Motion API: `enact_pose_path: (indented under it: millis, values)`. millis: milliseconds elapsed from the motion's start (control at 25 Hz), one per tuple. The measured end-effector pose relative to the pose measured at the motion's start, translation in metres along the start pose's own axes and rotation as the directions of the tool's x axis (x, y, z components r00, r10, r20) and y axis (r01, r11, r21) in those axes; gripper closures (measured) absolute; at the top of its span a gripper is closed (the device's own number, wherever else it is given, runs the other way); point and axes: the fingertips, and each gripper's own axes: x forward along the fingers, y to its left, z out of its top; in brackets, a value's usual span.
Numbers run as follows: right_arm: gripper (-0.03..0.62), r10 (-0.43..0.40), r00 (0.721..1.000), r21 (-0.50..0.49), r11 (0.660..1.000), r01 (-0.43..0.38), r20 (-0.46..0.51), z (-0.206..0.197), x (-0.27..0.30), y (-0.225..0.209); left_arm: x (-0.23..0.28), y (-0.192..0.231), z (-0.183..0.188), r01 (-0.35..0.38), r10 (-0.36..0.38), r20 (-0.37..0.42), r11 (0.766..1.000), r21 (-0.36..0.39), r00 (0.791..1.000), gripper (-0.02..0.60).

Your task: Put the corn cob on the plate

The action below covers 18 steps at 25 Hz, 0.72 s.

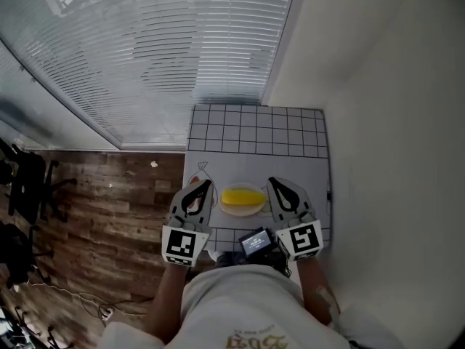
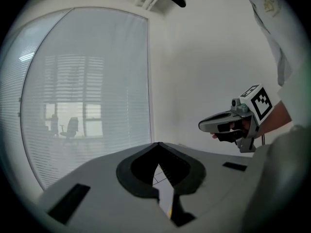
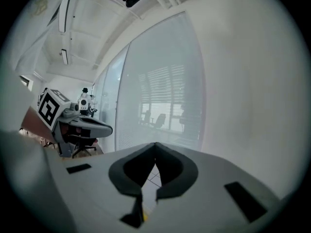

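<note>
In the head view, a small table (image 1: 254,133) with a black grid on its pale top is seen at mid-frame. It is set in the corner between a window with closed blinds (image 1: 145,49) at upper left and a white wall (image 1: 392,122) at right. A wooden floor (image 1: 109,209) is shown at left, and the person's light shirt (image 1: 240,304) at the bottom edge.

The corn cob (image 1: 243,196) is found near the table's lower edge, lying crosswise on a pale plate (image 1: 243,212), of which only a thin rim can be made out beneath it. The cob is flanked by the left gripper (image 1: 207,183) just to its left and the right gripper (image 1: 272,181) just to its right. Both point toward the top of the frame, and the cob is grasped by neither.

In the left gripper view, the fingers (image 2: 112,188) are clenched tip to tip with nothing between them. Through the slit below the tips, grid lines and a sliver of yellow are glimpsed. In the right gripper view, the fingers (image 3: 204,188) are likewise clenched on nothing, with the same grid and a speck of yellow seen through the gap. Each gripper is visible in the other's view, held level in a hand.
</note>
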Motion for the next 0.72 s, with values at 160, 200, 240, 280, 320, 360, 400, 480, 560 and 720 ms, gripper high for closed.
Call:
enact_pose_path:
  millis: [160,200,240,280,320,360,400,480,560,720]
  values:
    - [0.588,-0.034,0.999,-0.015,0.999,0.034,0.030,0.013,-0.006,-0.009,0.001,-0.001,0.017,-0.014,0.014,0.036,1.000,0.012,0.999,0.574]
    - [0.588,-0.038,0.999,-0.006,0.999,0.038,0.036,0.014,-0.007,-0.011,0.000,-0.002,0.020,-0.020,0.019,0.048,0.999,0.026,0.999,0.574]
    - [0.588,-0.041,0.998,0.012,0.999,0.040,0.044,0.014,-0.008,-0.012,-0.001,-0.004,0.022,-0.025,0.022,0.061,0.999,0.042,0.998,0.574]
    - [0.588,-0.042,0.998,0.037,0.999,0.040,0.053,0.013,-0.009,-0.013,-0.002,-0.006,0.024,-0.026,0.022,0.071,0.998,0.054,0.997,0.574]
    - [0.588,-0.043,0.997,0.061,0.997,0.039,0.060,0.011,-0.009,-0.014,-0.003,-0.008,0.026,-0.024,0.020,0.076,0.998,0.056,0.997,0.574]
    - [0.588,-0.044,0.997,0.076,0.996,0.039,0.065,0.010,-0.010,-0.014,-0.003,-0.010,0.027,-0.021,0.017,0.079,0.999,0.048,0.997,0.574]
    - [0.588,-0.045,0.997,0.081,0.996,0.040,0.068,0.010,-0.011,-0.013,-0.004,-0.011,0.028,-0.019,0.016,0.083,0.999,0.036,0.996,0.574]
    - [0.588,-0.050,0.996,0.081,0.996,0.044,0.074,0.013,-0.012,-0.012,-0.005,-0.011,0.030,-0.018,0.016,0.093,1.000,0.017,0.996,0.574]
    - [0.588,-0.054,0.995,0.079,0.996,0.047,0.080,0.017,-0.011,-0.010,-0.006,-0.009,0.031,-0.015,0.014,0.096,1.000,0.009,0.995,0.574]
    - [0.588,-0.056,0.995,0.074,0.996,0.049,0.087,0.018,-0.011,-0.010,-0.005,-0.006,0.032,-0.020,0.018,0.090,1.000,0.023,0.996,0.574]
